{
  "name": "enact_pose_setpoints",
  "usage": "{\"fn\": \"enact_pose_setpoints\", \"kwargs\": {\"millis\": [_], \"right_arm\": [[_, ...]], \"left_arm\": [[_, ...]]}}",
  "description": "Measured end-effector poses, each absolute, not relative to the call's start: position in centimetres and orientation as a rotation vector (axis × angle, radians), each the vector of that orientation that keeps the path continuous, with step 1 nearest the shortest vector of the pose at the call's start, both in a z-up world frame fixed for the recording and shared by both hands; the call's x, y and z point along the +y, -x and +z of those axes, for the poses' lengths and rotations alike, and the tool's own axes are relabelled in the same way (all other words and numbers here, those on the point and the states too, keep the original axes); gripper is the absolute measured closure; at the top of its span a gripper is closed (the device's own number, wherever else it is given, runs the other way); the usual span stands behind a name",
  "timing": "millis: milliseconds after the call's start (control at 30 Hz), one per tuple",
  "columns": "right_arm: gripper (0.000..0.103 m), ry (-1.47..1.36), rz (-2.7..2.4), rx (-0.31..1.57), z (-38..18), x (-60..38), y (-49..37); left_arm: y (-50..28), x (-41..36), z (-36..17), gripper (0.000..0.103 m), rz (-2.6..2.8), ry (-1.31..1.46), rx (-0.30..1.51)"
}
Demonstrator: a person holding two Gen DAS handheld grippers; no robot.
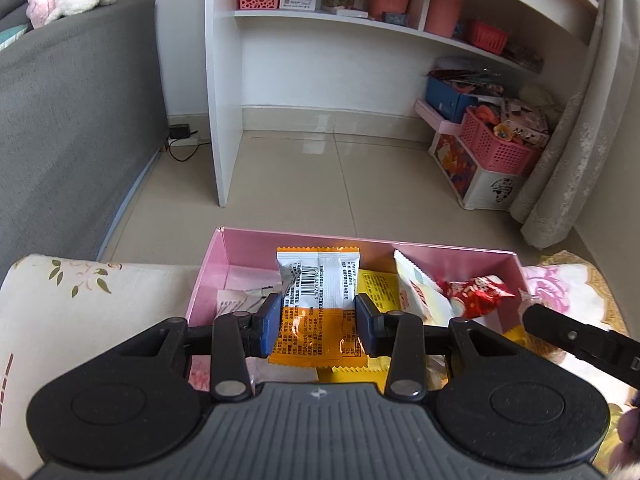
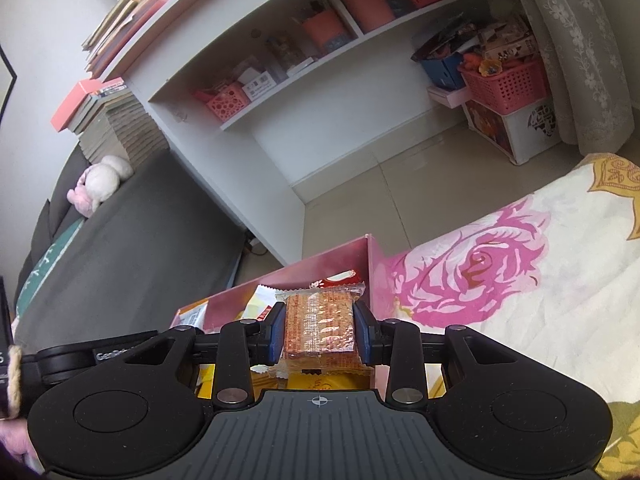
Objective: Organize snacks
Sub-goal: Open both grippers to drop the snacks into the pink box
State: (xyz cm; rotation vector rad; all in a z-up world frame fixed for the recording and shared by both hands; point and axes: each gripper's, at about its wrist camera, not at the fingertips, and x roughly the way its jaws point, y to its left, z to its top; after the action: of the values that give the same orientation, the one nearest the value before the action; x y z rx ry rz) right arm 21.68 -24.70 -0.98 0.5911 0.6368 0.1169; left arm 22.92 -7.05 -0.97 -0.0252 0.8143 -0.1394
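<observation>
My left gripper (image 1: 317, 326) is shut on an orange and white snack packet (image 1: 318, 304) with a barcode, held above the pink box (image 1: 224, 256). Inside the box lie a yellow packet (image 1: 378, 290), a white packet (image 1: 420, 292) and a red wrapped snack (image 1: 474, 292). The right gripper's black finger (image 1: 568, 334) reaches in from the right edge of the left wrist view. My right gripper (image 2: 319, 332) is shut on a clear-wrapped orange cracker pack (image 2: 320, 324) over the right end of the pink box (image 2: 340, 258). A yellow packet (image 2: 320, 382) lies under it.
The box rests on a floral bedspread (image 2: 500, 272). Beyond it are tiled floor (image 1: 312, 184), a white shelf unit (image 1: 224, 120) with pink baskets, a grey sofa (image 1: 72, 120) at left, storage bins (image 1: 492, 152) and a curtain (image 1: 580, 120) at right.
</observation>
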Motion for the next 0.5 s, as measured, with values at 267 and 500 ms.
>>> {"fn": "enact_pose_setpoints", "kwargs": {"millis": [267,500], "right_arm": [[0.041,-0.582,0.156,0.592,-0.2,-24.0,-21.4],[0.038,-0.585,0.143,0.636,0.3,-23.9,-20.7]], "left_arm": [[-22.3,-6.8,-0.8,0.051,-0.131,0.025,0.781],[-20.3,-6.9,0.2,0.039,-0.156,-0.027,0.771]]}}
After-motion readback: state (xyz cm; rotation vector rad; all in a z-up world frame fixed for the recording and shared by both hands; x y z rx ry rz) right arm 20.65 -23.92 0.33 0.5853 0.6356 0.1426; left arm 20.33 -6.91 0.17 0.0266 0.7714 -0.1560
